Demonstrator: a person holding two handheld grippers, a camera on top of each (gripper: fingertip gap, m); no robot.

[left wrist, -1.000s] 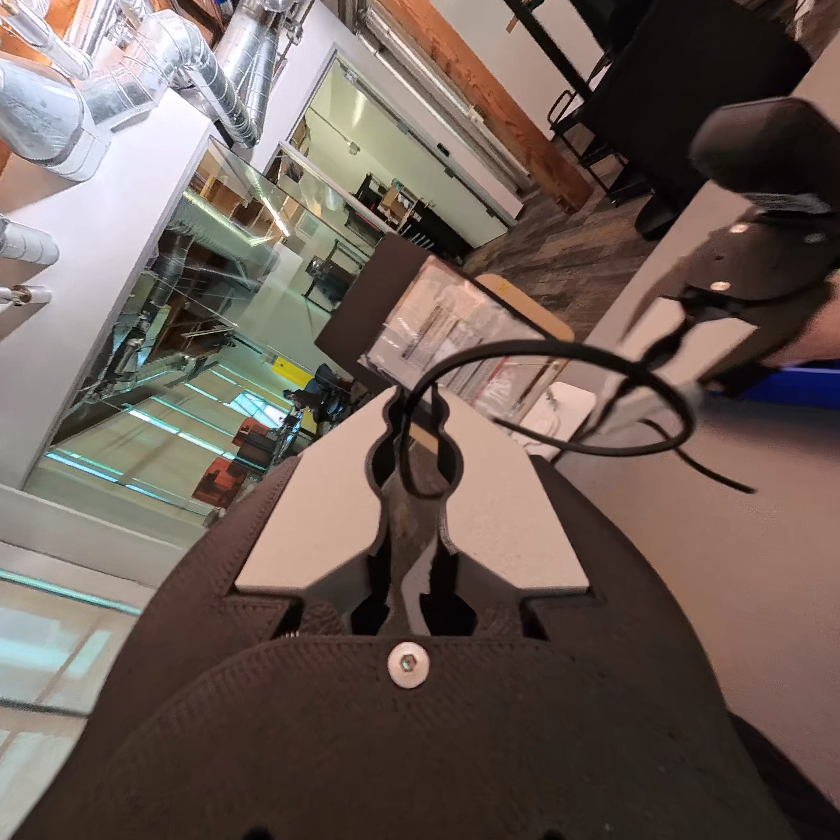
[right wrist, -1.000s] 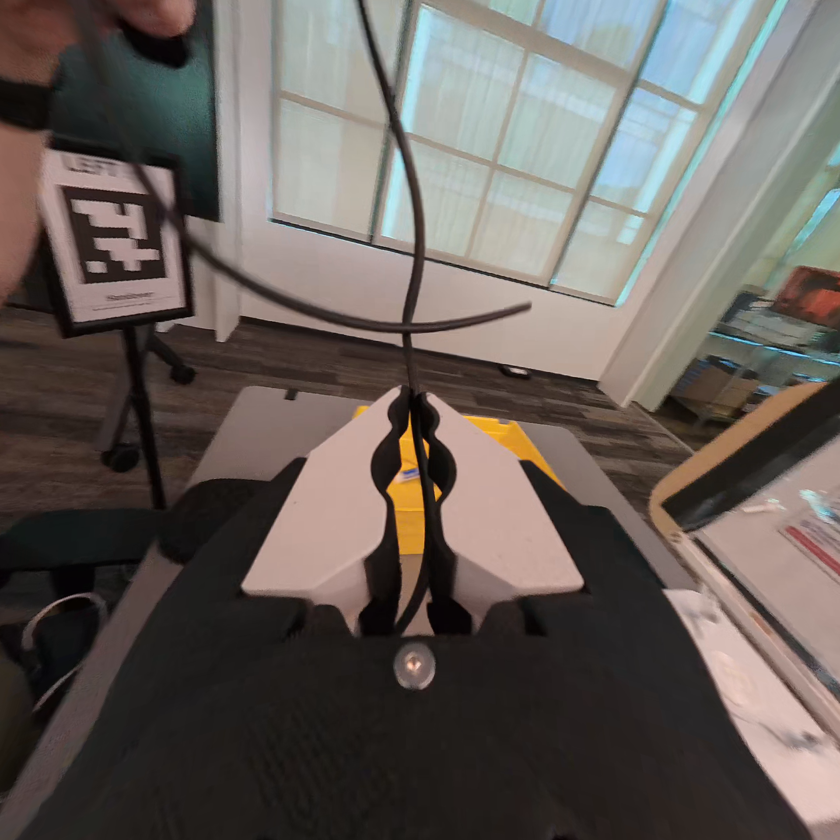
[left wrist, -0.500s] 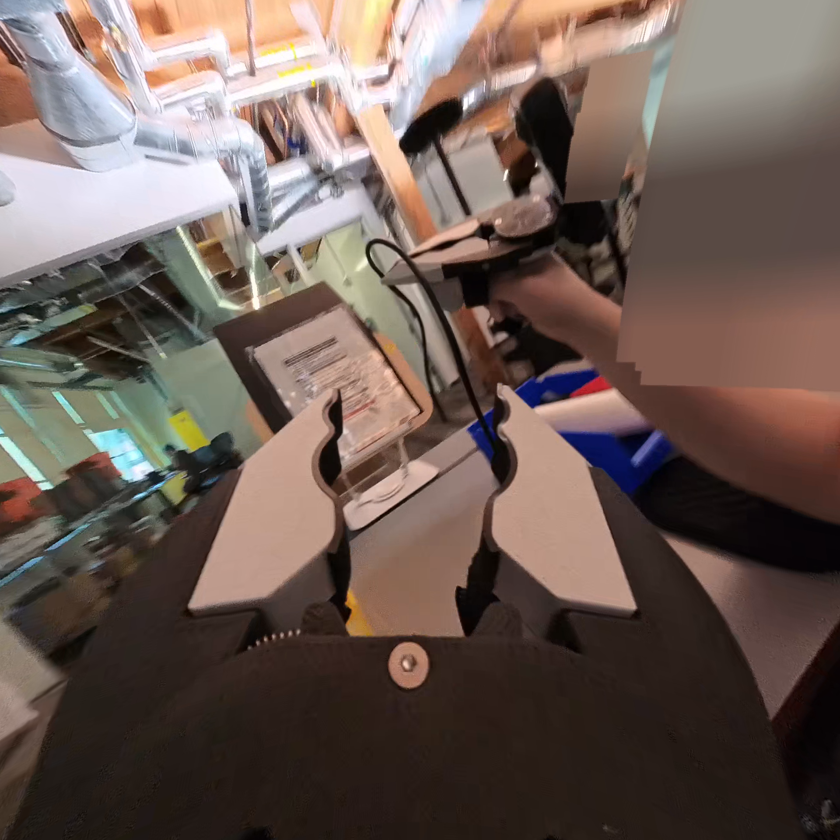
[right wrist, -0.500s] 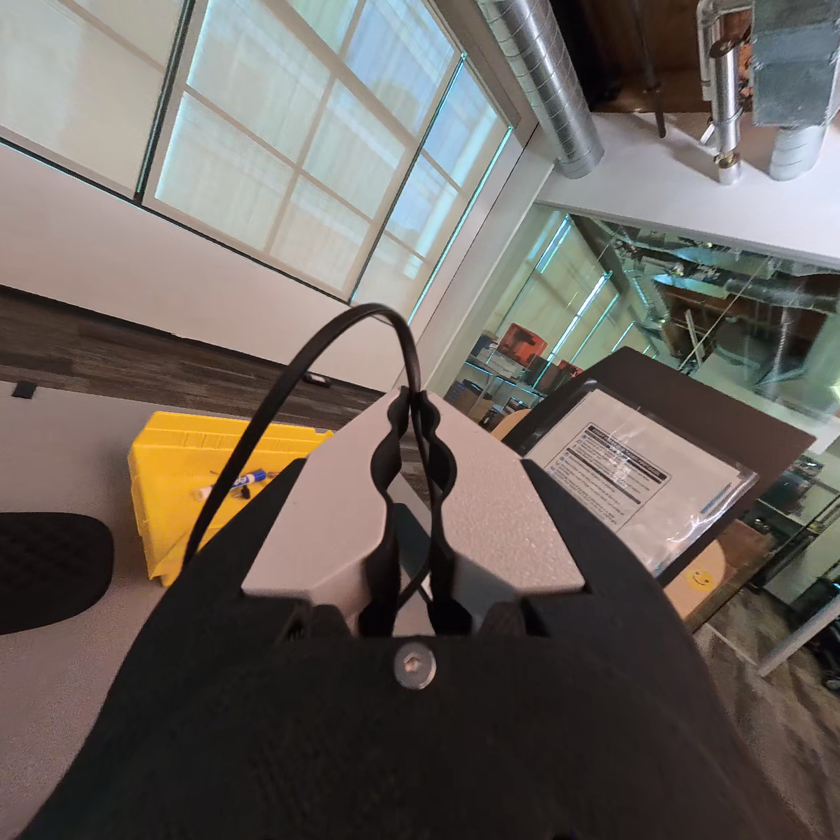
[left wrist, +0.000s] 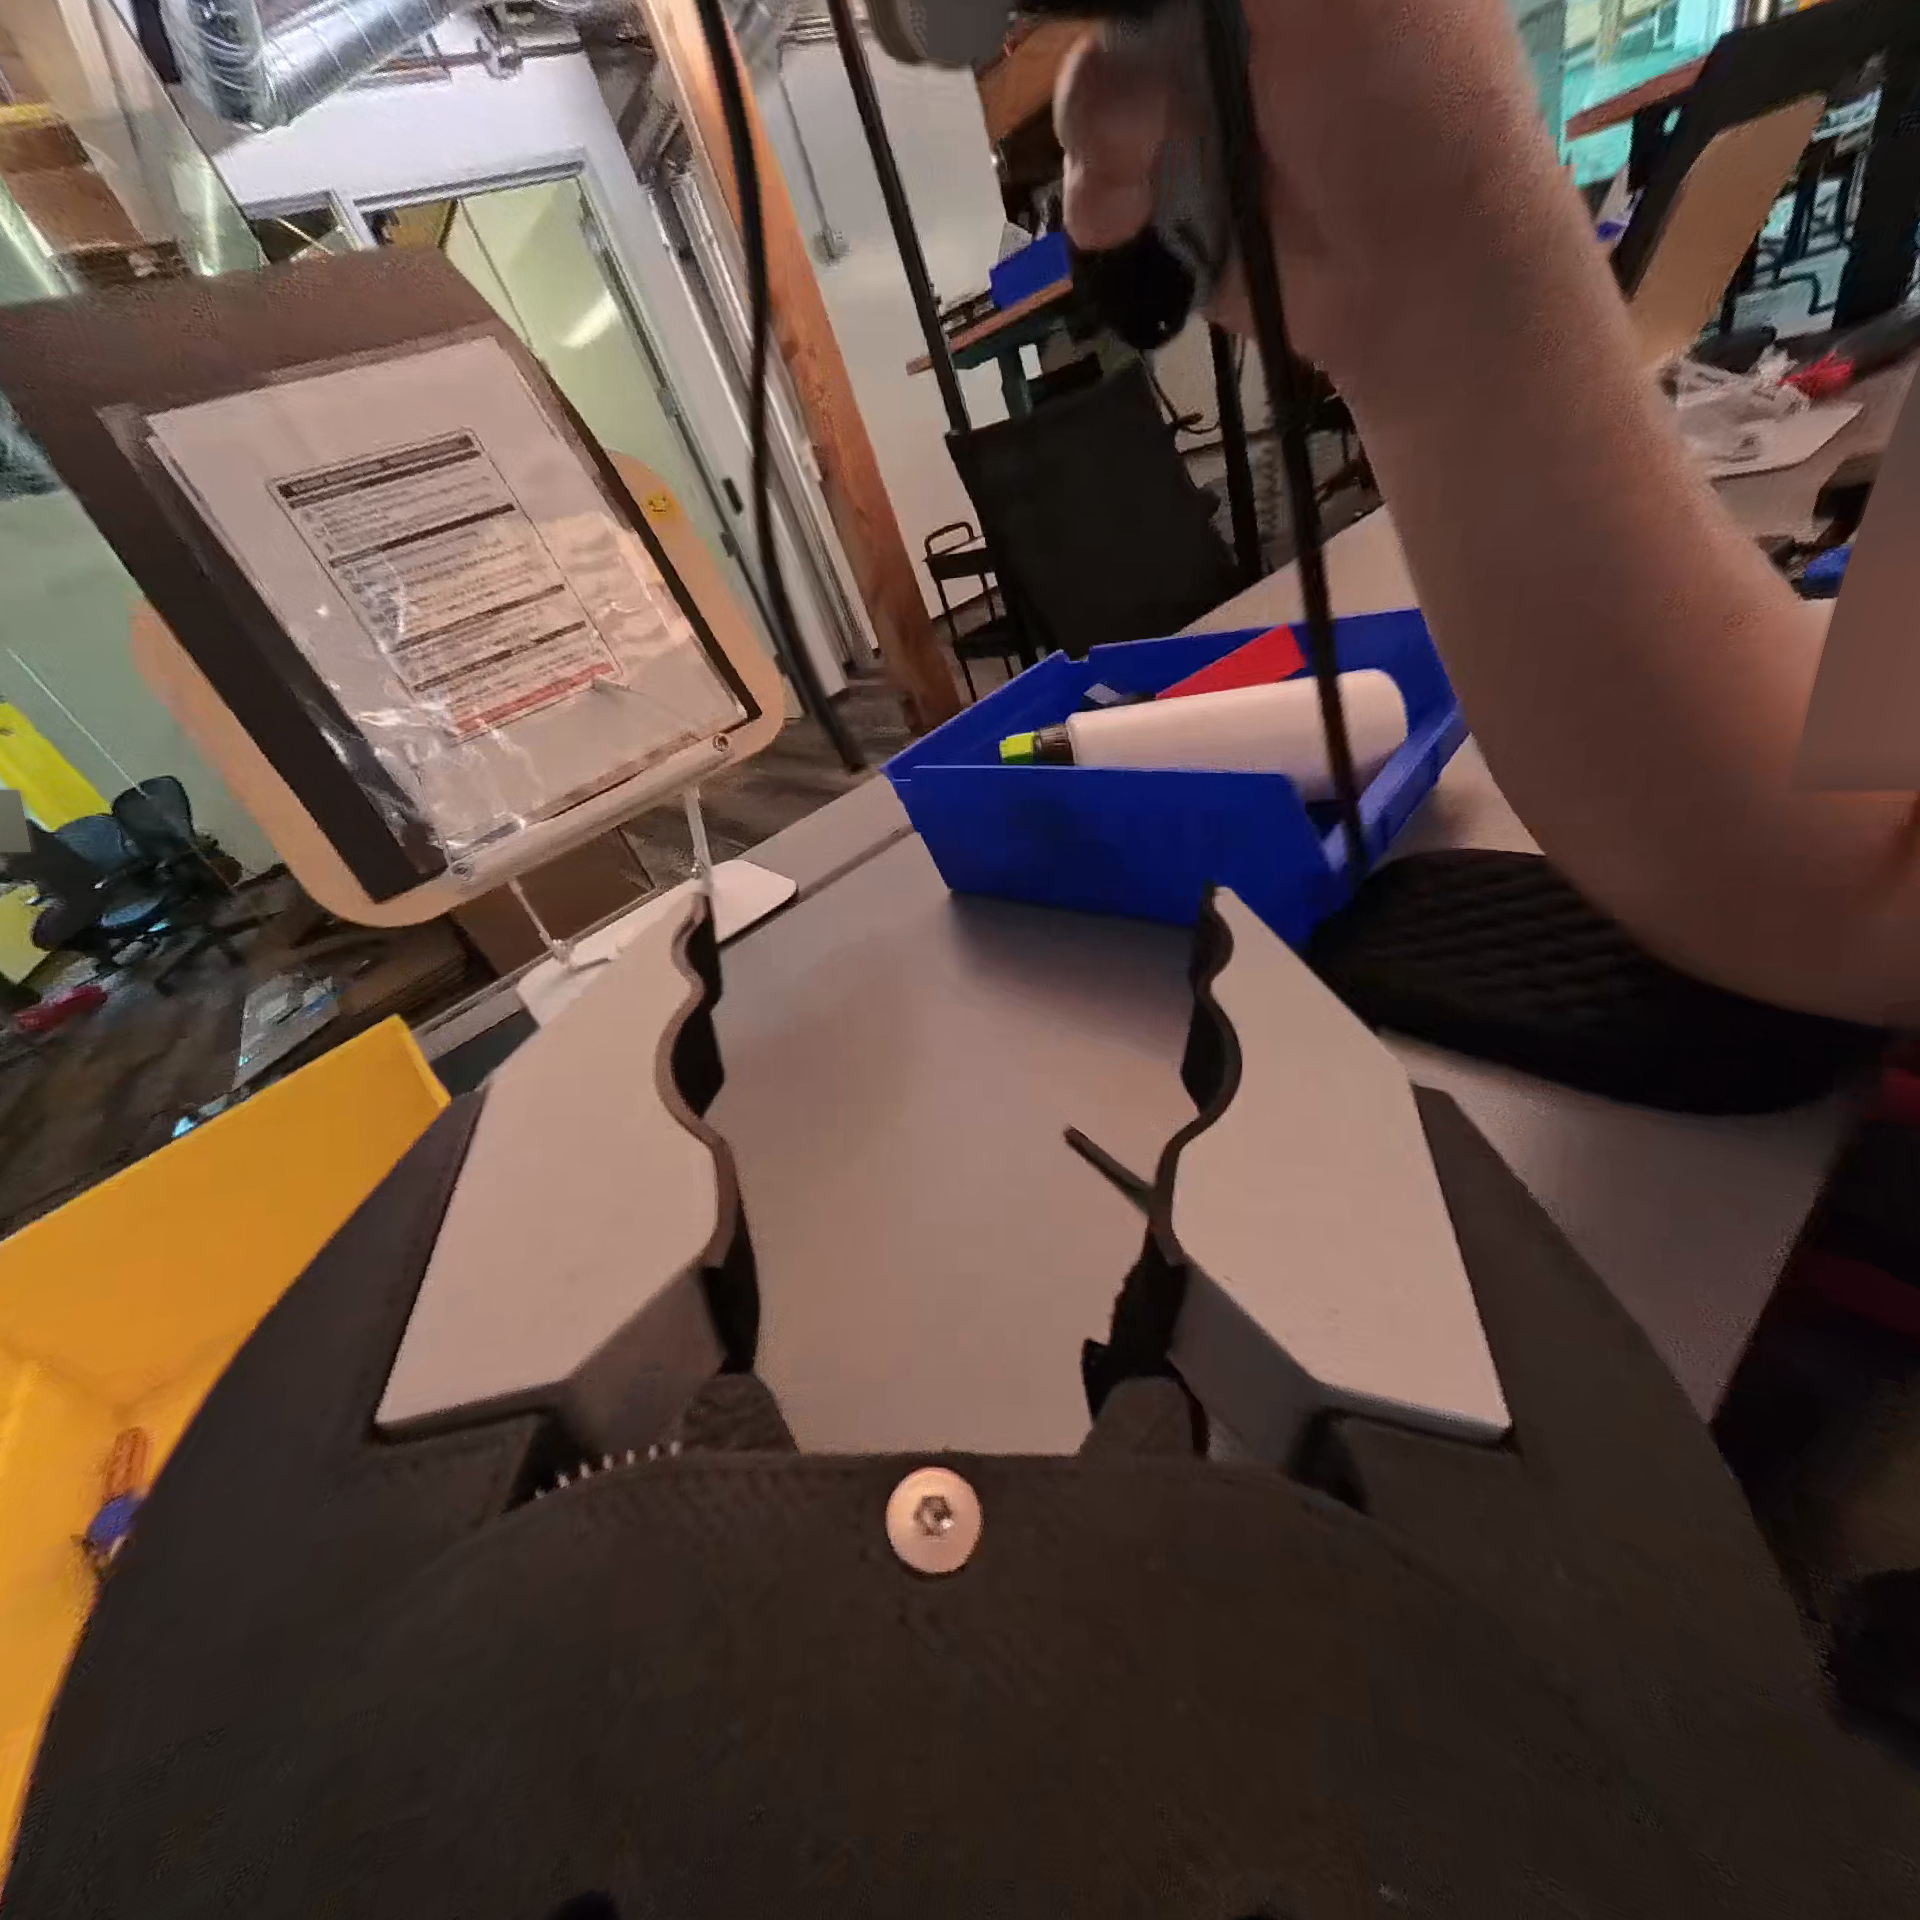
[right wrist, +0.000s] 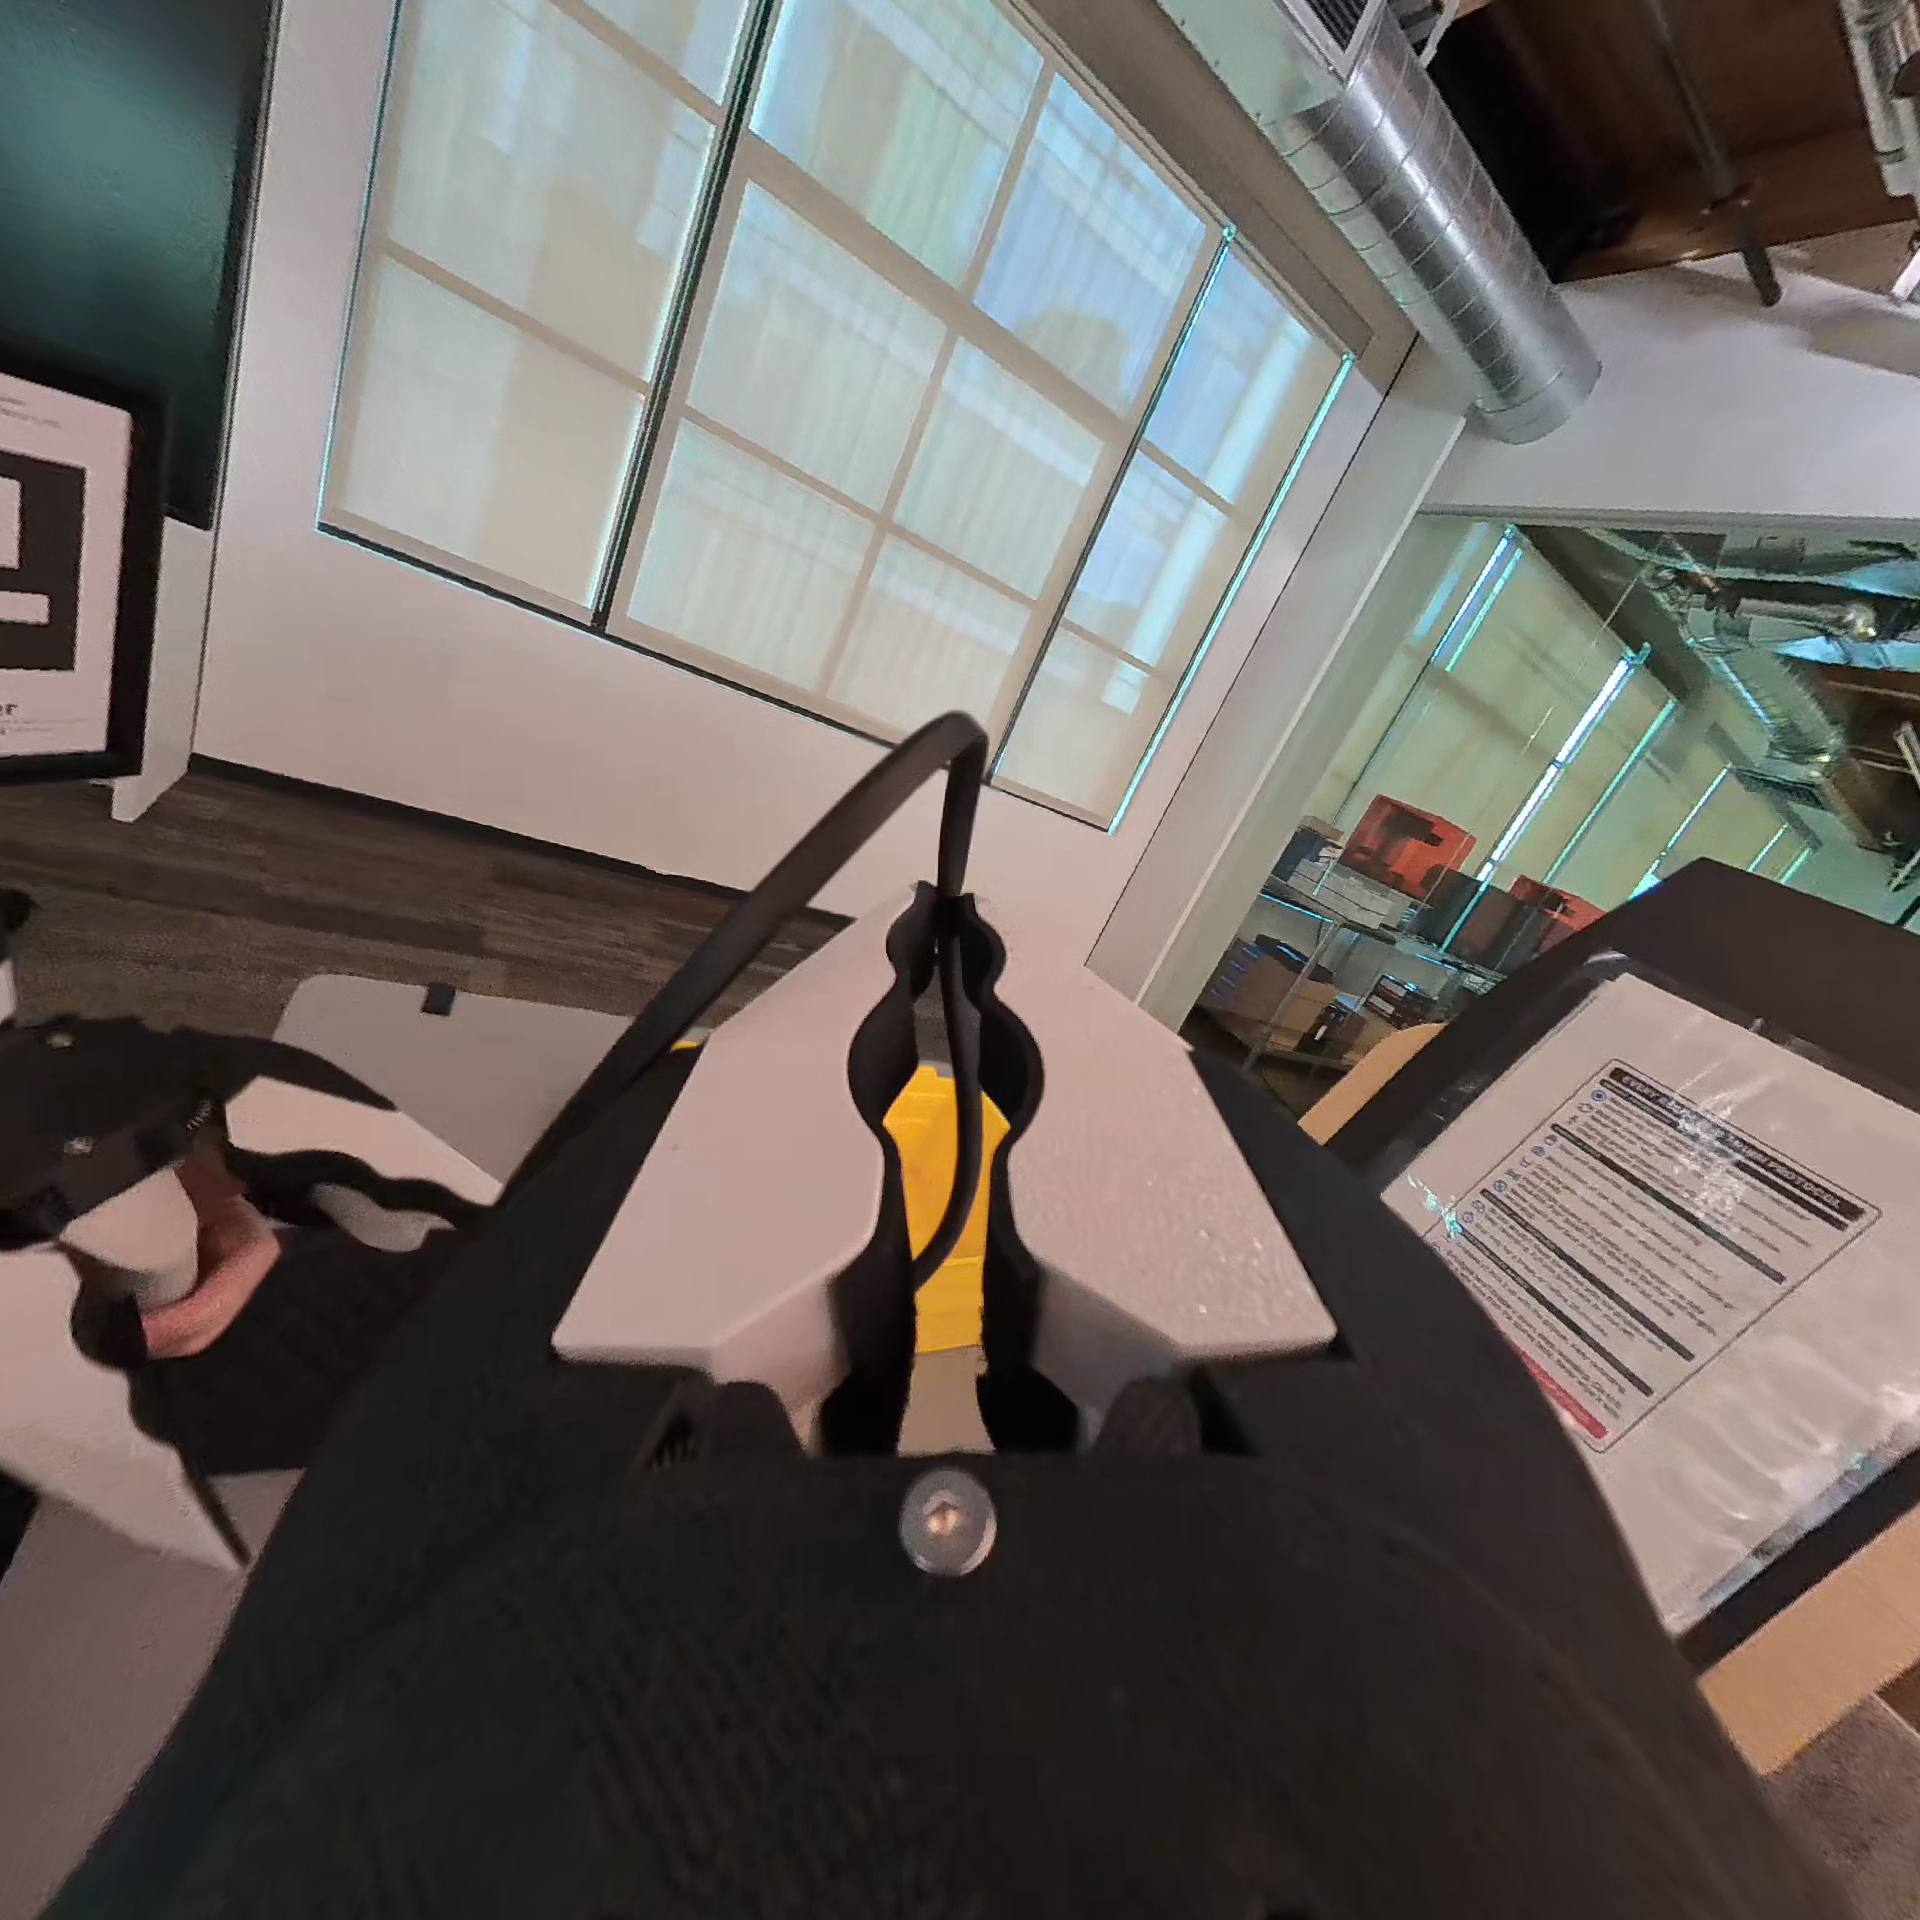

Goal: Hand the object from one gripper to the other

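Right gripper (right wrist: pixel 940 914) pinches the black cable tie (right wrist: pixel 831 831) at its tips, so left gripper (left wrist: pixel 951 914) gapes wide, empty, handover done.

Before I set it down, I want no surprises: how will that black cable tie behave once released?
The cable tie, pinched by the right gripper, arches up and droops past the finger, so it is probably springy yet bendable. It looks thin, likely very light. Freed, it may flick straight.
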